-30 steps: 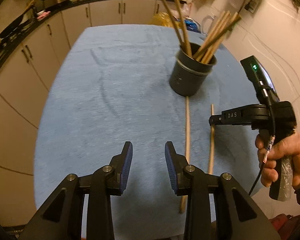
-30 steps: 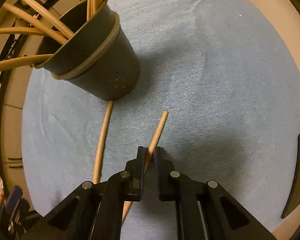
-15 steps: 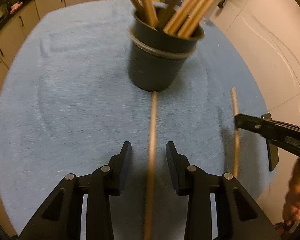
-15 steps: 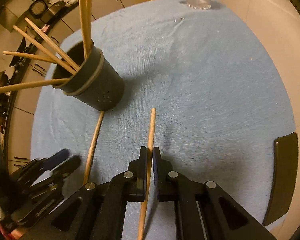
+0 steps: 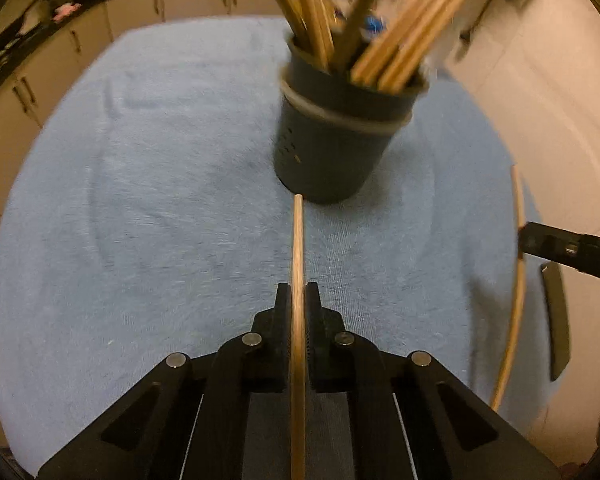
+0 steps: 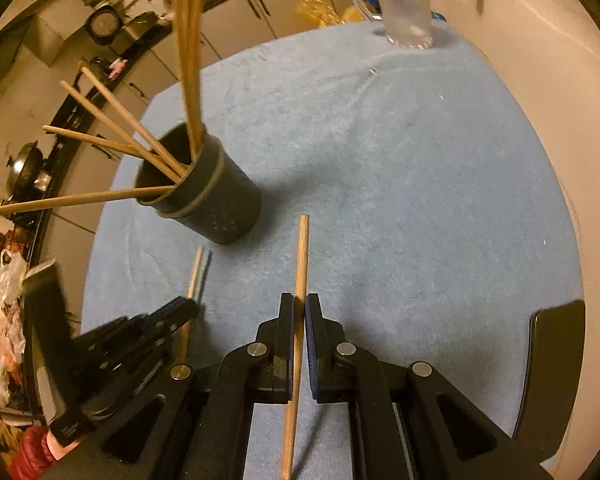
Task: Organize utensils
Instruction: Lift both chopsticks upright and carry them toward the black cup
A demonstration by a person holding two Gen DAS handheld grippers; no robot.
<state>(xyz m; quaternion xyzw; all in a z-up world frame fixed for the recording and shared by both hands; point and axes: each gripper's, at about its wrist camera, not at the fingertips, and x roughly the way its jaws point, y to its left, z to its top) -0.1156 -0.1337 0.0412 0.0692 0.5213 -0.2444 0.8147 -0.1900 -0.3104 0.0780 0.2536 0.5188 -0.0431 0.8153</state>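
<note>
One chopstick (image 5: 298,264) was clamped by the just-closed left gripper (image 5: 298,300) and a second chopstick (image 6: 300,276) by the right gripper (image 6: 299,312), both pointed toward the holder (image 5: 332,140), which stood beyond them, stuffed with chopsticks.

The chopsticks (image 6: 300,264) look like smooth pale wood. The holder (image 5: 332,140) is matt dark plastic. The cloth (image 6: 400,200) is nubbly blue terry.

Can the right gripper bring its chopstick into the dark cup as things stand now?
Probably yes. The right gripper is shut on its chopstick, and the blue cloth between it and the dark cup lies bare. The chopsticks already fanned out of the cup crowd the opening.
</note>
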